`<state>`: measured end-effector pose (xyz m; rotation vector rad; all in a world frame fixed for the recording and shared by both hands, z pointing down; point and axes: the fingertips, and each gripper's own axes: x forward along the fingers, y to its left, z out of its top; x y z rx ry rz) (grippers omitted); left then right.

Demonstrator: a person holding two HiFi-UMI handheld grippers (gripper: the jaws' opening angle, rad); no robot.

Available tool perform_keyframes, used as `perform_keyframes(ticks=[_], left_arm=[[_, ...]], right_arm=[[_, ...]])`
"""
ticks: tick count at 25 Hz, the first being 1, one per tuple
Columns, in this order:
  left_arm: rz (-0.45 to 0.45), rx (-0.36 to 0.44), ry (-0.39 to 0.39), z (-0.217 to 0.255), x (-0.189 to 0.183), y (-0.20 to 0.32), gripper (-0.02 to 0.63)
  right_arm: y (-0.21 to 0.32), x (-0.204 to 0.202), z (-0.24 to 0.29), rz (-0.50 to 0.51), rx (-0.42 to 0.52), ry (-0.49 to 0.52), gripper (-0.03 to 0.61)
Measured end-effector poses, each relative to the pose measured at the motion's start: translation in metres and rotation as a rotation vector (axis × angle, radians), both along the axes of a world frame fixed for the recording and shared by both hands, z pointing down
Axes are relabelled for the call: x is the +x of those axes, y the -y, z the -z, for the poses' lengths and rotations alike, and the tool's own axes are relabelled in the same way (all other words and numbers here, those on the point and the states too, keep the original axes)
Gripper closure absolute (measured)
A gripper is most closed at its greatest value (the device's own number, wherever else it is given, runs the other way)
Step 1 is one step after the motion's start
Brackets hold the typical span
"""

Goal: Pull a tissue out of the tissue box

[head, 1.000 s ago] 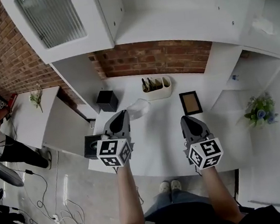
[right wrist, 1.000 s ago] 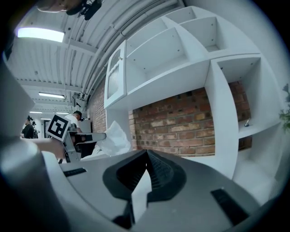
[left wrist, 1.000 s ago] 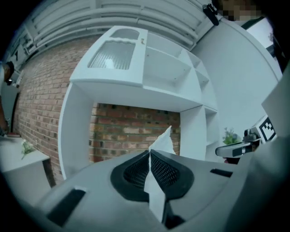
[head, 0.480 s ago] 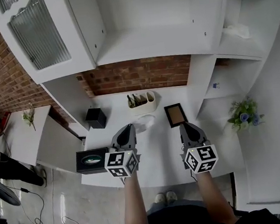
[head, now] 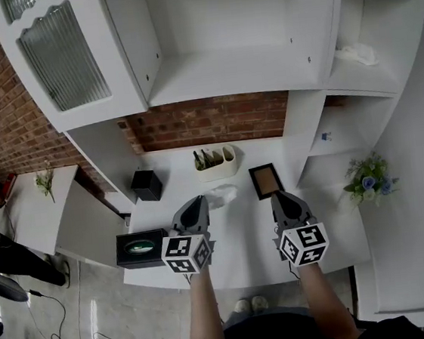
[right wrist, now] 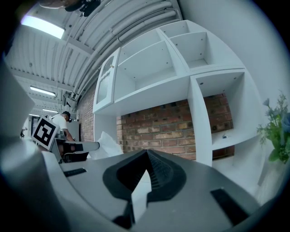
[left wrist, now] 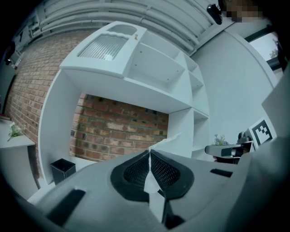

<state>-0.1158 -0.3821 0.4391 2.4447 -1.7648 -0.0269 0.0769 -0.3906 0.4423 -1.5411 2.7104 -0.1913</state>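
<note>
The left gripper [head: 195,202] is clamped on a white tissue [head: 223,195]. In the left gripper view the sheet is pinched between the closed pads [left wrist: 136,168] and sticks out past their tips. The tissue hangs above the middle of the surface [head: 244,249], clear of the black tissue box [head: 140,248] at the front-left corner. The right gripper [head: 280,197] is level beside it, jaws together with nothing between them. A frame [head: 266,181] lies just ahead of it, and a caddy [head: 216,162] stands at the back edge.
</note>
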Motion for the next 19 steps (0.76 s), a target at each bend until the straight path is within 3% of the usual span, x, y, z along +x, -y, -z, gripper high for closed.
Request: perform_keyframes(ticks=[19], left_arm=[[-0.014,-0.003,0.0,0.0003,-0.0008,0.0035,0.603]], right_arm=[[0.0025,-0.0051,-0.0016,0.005,-0.008,-0.004,0.581]])
